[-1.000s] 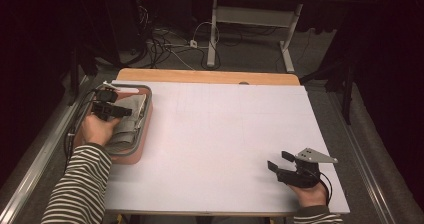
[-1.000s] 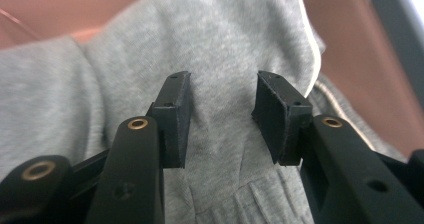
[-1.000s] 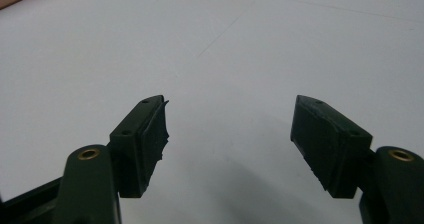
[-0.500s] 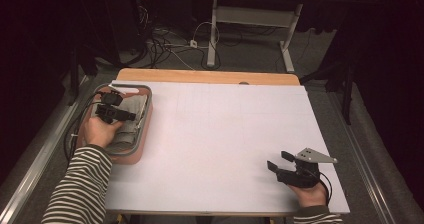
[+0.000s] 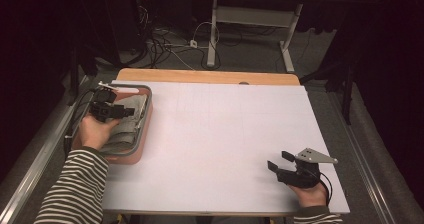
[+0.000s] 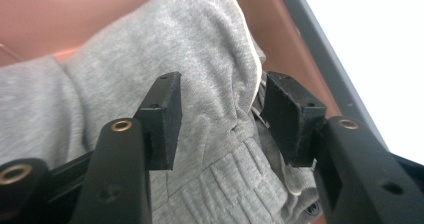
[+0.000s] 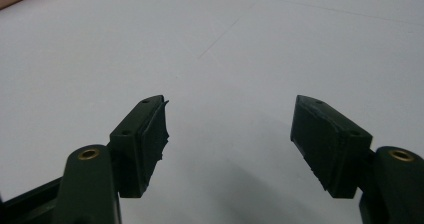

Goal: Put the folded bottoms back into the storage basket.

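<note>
A grey knitted garment (image 5: 128,130) lies bunched in a salmon-coloured tray (image 5: 145,134) at the table's left edge. My left gripper (image 5: 129,112) hovers just over it, jaws pointing right. In the left gripper view its jaws have just been opening. The gripper (image 6: 222,91) now straddles a raised fold of the garment (image 6: 205,39), and the pads (image 6: 167,109) do not press on the cloth. The tray's pink wall (image 6: 75,14) shows behind. My right gripper (image 5: 279,160) rests near the table's front right, open (image 7: 230,109), with nothing between its pads.
A white sheet (image 5: 225,129) covers the table, and a wooden strip (image 5: 200,76) shows along its far edge. Beyond the table are a desk frame (image 5: 250,19) and cables on the floor (image 5: 165,39). A metal rail (image 5: 45,154) runs along the left side.
The left gripper's jaws have spread wider over the garment and the hand has lifted slightly. The right gripper has not moved.
</note>
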`<action>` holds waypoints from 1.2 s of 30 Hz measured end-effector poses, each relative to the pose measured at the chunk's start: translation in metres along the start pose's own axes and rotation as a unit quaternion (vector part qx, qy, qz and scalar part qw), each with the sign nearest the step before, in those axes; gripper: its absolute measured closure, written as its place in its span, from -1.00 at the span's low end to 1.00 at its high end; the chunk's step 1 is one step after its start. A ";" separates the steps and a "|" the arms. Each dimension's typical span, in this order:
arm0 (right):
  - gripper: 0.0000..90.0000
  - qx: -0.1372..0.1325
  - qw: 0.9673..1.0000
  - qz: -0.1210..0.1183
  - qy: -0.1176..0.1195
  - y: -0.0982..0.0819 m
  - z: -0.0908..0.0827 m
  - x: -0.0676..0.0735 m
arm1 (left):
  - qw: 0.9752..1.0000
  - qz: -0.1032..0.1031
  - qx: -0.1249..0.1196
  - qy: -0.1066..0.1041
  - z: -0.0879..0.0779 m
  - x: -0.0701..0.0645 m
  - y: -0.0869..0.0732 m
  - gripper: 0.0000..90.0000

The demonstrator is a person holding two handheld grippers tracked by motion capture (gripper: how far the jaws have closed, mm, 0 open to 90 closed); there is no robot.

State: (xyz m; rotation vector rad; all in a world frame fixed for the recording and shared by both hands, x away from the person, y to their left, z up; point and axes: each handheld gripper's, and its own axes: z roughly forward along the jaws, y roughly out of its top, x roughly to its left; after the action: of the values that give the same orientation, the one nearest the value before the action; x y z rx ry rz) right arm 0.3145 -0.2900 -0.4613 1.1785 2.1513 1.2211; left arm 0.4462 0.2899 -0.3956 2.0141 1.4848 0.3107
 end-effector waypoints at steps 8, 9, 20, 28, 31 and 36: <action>-0.31 0.001 1.000 0.001 0.000 0.000 0.000 0.000 | 1.000 0.002 -0.014 -0.002 -0.014 0.000 -0.002 0.03; -0.31 0.000 1.000 0.001 0.000 0.000 0.000 0.000 | 1.000 0.003 -0.015 -0.003 -0.016 0.000 -0.003 0.03; -0.31 0.001 1.000 0.000 0.000 0.000 0.000 0.000 | 1.000 0.005 -0.023 -0.003 -0.025 -0.002 -0.006 0.01; -0.31 0.000 1.000 0.001 0.001 0.000 0.000 0.000 | 1.000 0.008 -0.027 -0.007 -0.032 -0.004 -0.008 -0.06; -0.31 0.000 1.000 0.001 0.001 0.000 0.000 0.000 | 1.000 0.013 -0.027 -0.008 -0.034 -0.006 -0.010 -0.09; -0.31 0.000 1.000 0.001 0.001 0.000 0.000 0.000 | 0.999 0.009 -0.028 -0.020 -0.035 -0.007 -0.012 -0.15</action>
State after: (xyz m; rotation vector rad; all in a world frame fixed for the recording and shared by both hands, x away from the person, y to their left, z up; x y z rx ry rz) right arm 0.3148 -0.2901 -0.4617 1.1811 2.1519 1.2242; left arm 0.4161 0.2973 -0.3743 1.9804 1.4190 0.3152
